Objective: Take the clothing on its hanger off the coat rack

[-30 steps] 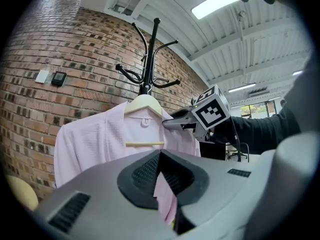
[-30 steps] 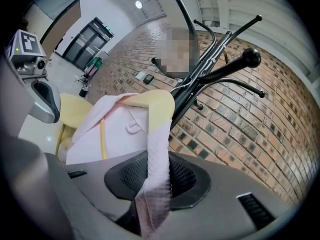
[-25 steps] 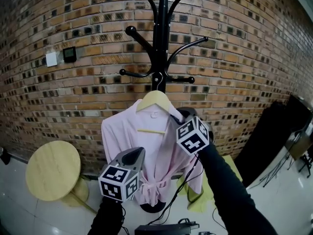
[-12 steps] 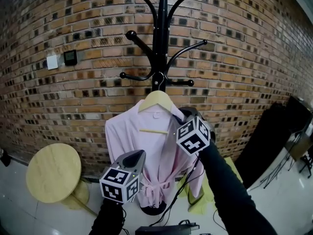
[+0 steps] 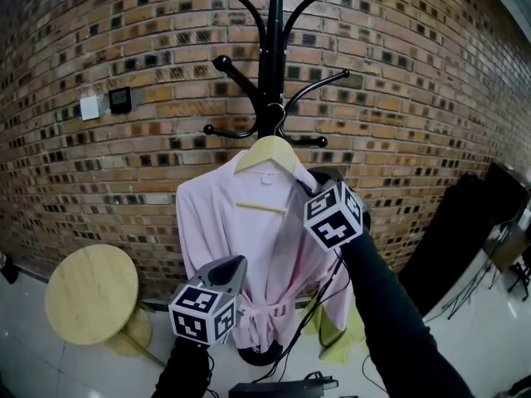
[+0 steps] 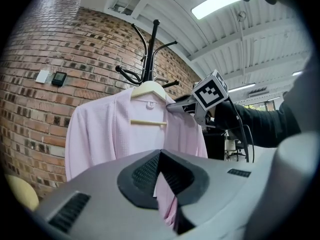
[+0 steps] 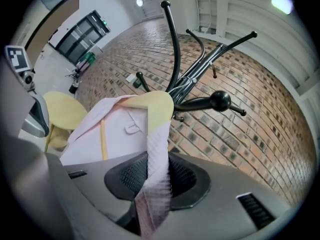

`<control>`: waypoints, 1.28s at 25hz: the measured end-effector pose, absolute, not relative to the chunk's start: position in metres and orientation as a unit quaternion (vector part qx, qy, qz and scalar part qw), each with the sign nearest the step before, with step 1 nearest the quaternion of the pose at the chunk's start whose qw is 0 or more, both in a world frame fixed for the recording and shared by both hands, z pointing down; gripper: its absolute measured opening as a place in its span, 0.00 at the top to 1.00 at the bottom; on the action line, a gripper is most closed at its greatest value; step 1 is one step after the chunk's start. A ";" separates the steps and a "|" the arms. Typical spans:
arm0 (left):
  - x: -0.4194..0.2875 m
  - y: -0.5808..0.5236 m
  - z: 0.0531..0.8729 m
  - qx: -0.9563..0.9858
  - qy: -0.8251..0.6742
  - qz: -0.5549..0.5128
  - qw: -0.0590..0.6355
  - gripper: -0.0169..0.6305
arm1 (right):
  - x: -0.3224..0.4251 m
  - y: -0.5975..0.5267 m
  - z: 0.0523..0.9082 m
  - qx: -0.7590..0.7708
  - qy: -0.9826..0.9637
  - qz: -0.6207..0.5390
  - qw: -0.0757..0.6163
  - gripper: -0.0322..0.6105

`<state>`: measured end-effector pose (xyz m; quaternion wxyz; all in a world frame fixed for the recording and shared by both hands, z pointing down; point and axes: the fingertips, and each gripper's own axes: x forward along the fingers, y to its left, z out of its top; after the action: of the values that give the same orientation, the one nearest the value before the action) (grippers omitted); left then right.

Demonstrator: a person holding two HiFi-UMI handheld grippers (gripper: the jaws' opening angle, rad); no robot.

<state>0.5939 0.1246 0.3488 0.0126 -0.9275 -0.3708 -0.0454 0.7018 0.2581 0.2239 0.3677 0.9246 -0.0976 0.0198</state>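
Brick wall point(image 5: 124, 40) behind coat rack point(image 5: 275, 73), robe point(image 5: 241, 247) shoulder in right gripper point(image 7: 156, 176)

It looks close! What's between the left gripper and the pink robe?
Just air. The left gripper hangs short of the pink robe, as its own view shows.

Left hand-held gripper point(image 5: 235, 261) low, level, jaws together — right hand-held gripper point(image 5: 305, 186) higher, clamped on robe point(image 5: 249, 247).
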 end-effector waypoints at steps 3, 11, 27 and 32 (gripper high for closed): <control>0.591 0.127 0.346 -0.927 -0.373 -0.042 0.014 0.95 | 0.696 0.258 0.213 0.924 -0.098 0.015 0.370 0.80; 0.584 0.120 0.342 -0.928 -0.371 -0.036 0.016 0.95 | 0.675 0.273 0.207 0.928 -0.075 0.000 0.364 0.80; 0.555 0.112 0.317 -0.926 -0.376 -0.012 0.030 0.95 | 0.607 0.258 0.226 0.911 -0.106 -0.017 0.398 0.80; 0.543 0.088 0.315 -0.933 -0.358 -0.009 0.031 0.95 | 0.590 0.227 0.223 0.908 -0.135 -0.031 0.395 0.79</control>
<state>0.5428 0.0878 0.3152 0.0309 -0.9330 -0.3585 -0.0086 0.5903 0.2269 0.2234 0.3951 0.9081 -0.1354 -0.0306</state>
